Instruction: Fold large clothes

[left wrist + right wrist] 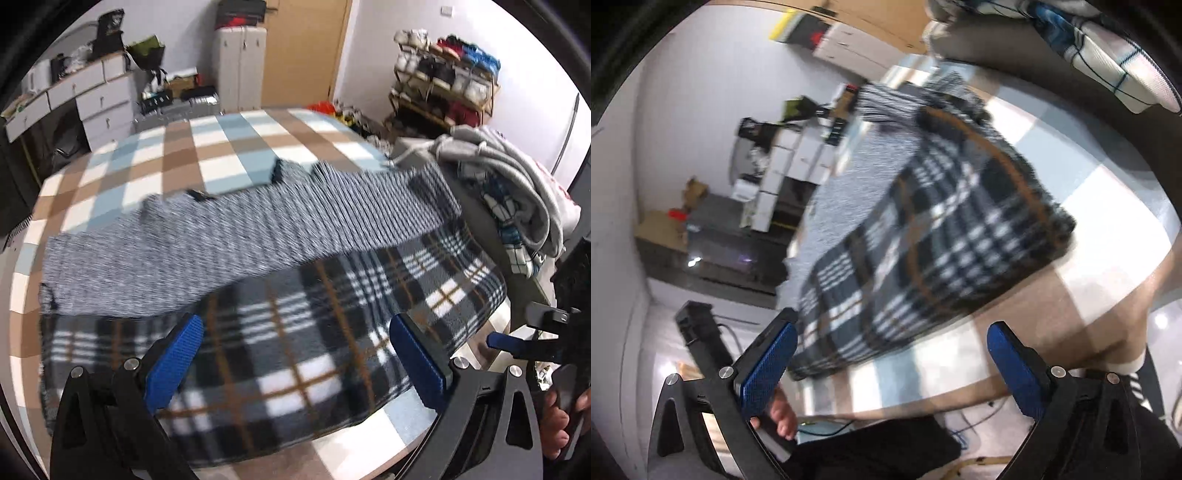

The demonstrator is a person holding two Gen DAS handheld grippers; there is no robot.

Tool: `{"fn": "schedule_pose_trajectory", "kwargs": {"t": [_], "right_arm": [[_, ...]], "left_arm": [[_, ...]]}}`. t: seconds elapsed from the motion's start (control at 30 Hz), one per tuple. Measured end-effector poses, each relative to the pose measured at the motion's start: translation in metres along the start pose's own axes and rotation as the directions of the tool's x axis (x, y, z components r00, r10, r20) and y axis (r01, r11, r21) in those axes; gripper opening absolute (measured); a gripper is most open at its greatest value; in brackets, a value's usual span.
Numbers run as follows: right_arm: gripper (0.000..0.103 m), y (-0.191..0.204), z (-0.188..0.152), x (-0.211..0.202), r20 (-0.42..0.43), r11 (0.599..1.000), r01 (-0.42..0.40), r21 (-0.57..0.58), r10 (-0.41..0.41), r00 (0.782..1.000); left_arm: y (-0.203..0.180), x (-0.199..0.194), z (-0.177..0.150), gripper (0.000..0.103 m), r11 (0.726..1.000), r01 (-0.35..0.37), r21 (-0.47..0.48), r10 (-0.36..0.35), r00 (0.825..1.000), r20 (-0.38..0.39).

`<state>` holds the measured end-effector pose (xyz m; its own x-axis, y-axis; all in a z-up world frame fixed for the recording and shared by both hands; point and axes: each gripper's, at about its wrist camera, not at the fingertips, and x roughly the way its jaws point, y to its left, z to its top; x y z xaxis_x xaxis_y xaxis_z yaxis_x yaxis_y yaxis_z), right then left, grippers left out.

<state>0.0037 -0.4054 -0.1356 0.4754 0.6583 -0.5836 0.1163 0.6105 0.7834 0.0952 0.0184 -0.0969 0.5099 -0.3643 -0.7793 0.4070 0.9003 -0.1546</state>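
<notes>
Plaid fleece in black, white and tan, the large garment [303,354], lies spread flat on the near part of the worktop [221,147], which is covered in a cloth checked in brown, pale blue and white. A grey ribbed knit piece [240,229] lies across the far edge of the plaid garment, overlapping it and stretching from the left side toward the right; whether the two are one item of clothing cannot be told, as both are blurred.

From the left wrist view, the left claw [295,363] hangs just above the near half of the plaid garment with its two blue pads [173,365] set wide apart and nothing between them. At the right edge of that view the right claw [517,341] shows beside the worktop's edge, with part of a hand [557,421] below it.

From the right wrist view, which is tilted, the right claw [892,365] is likewise spread open and empty, pointing over the worktop's near edge toward the plaid garment [931,229], not touching it. Fingers of a hand [783,413] show beside its left pad.

A heap of grey and white clothes [517,177] sits at the right end of the worktop, well apart from the claws. Beyond the worktop stand a white chest of drawers [92,96], a wooden door [306,48] and a shoe rack [447,81].
</notes>
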Motion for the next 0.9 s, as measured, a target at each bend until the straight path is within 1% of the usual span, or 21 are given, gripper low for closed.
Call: {"fn": "schedule_pose_trajectory", "kwargs": {"t": [0.07,0.1,0.13,0.17,0.27,0.33,0.47,0.5,0.53,0.57,0.6,0.67,0.73,0.77,0.87,0.9], "right_arm": [[0.103,-0.003,0.005,0.003,-0.002,1.000,0.022,0.013,-0.022,1.000],[0.103,-0.004,0.011,0.008,-0.012,0.998,0.049,0.028,-0.049,0.999],[0.103,-0.004,0.011,0.008,-0.015,0.998,0.050,0.032,-0.050,0.999],[0.103,-0.004,0.016,0.012,-0.020,0.998,0.056,0.026,-0.055,0.998],[0.103,0.006,0.032,0.025,-0.041,0.994,0.108,0.007,-0.108,0.993],[0.103,0.010,0.043,0.034,-0.024,0.992,0.127,0.017,-0.127,0.992],[0.102,0.010,0.063,0.044,0.044,0.989,0.144,0.041,-0.145,0.988],[0.098,0.010,0.066,0.044,0.068,0.988,0.150,0.034,-0.153,0.986],[0.078,0.011,0.067,0.045,0.093,0.985,0.169,0.019,-0.170,0.981],[0.042,0.012,0.067,0.045,0.114,0.979,0.203,-0.011,-0.200,0.973],[0.036,0.012,0.067,0.044,0.136,0.975,0.214,-0.052,-0.206,0.969],[0.031,0.008,0.066,0.037,0.173,0.986,0.146,-0.083,-0.130,0.976],[0.029,0.010,0.066,0.030,0.185,0.988,0.116,-0.100,-0.096,0.978],[0.028,0.018,0.065,0.026,0.206,0.983,0.110,-0.150,-0.077,0.975],[0.027,0.048,0.057,0.014,0.276,0.941,0.158,-0.299,-0.073,0.958],[0.027,0.055,0.054,0.010,0.292,0.931,0.167,-0.324,-0.069,0.954]], "left_arm": [[0.006,0.003,-0.001,0.099,1.000,-0.005,-0.030,0.004,1.000,-0.025],[0.011,0.006,0.000,0.099,0.999,-0.007,-0.051,0.005,0.999,-0.037],[0.013,0.007,-0.001,0.099,0.998,-0.007,-0.064,0.004,0.999,-0.044],[0.018,0.011,0.000,0.099,0.996,-0.012,-0.086,0.006,0.998,-0.060],[0.028,0.017,-0.002,0.099,0.991,-0.014,-0.135,0.000,0.994,-0.105],[0.029,0.019,-0.002,0.099,0.991,-0.014,-0.134,-0.001,0.994,-0.109],[0.024,0.021,-0.007,0.099,0.996,-0.030,-0.088,0.019,0.993,-0.120],[0.023,0.022,-0.008,0.099,0.996,-0.037,-0.075,0.028,0.992,-0.125],[0.019,0.026,-0.007,0.099,0.997,-0.043,-0.067,0.034,0.991,-0.130],[0.017,0.027,-0.008,0.099,0.997,-0.050,-0.059,0.042,0.990,-0.135],[0.017,0.028,-0.007,0.099,0.997,-0.053,-0.059,0.045,0.990,-0.136],[0.016,0.030,-0.006,0.099,0.997,-0.048,-0.061,0.039,0.989,-0.145],[0.015,0.032,-0.006,0.099,0.997,-0.049,-0.057,0.040,0.987,-0.153],[0.013,0.032,-0.006,0.099,0.997,-0.052,-0.049,0.044,0.987,-0.153],[0.007,0.034,-0.005,0.099,0.998,-0.059,-0.026,0.054,0.985,-0.163],[0.004,0.035,-0.004,0.099,0.998,-0.055,-0.004,0.053,0.984,-0.169]]}}
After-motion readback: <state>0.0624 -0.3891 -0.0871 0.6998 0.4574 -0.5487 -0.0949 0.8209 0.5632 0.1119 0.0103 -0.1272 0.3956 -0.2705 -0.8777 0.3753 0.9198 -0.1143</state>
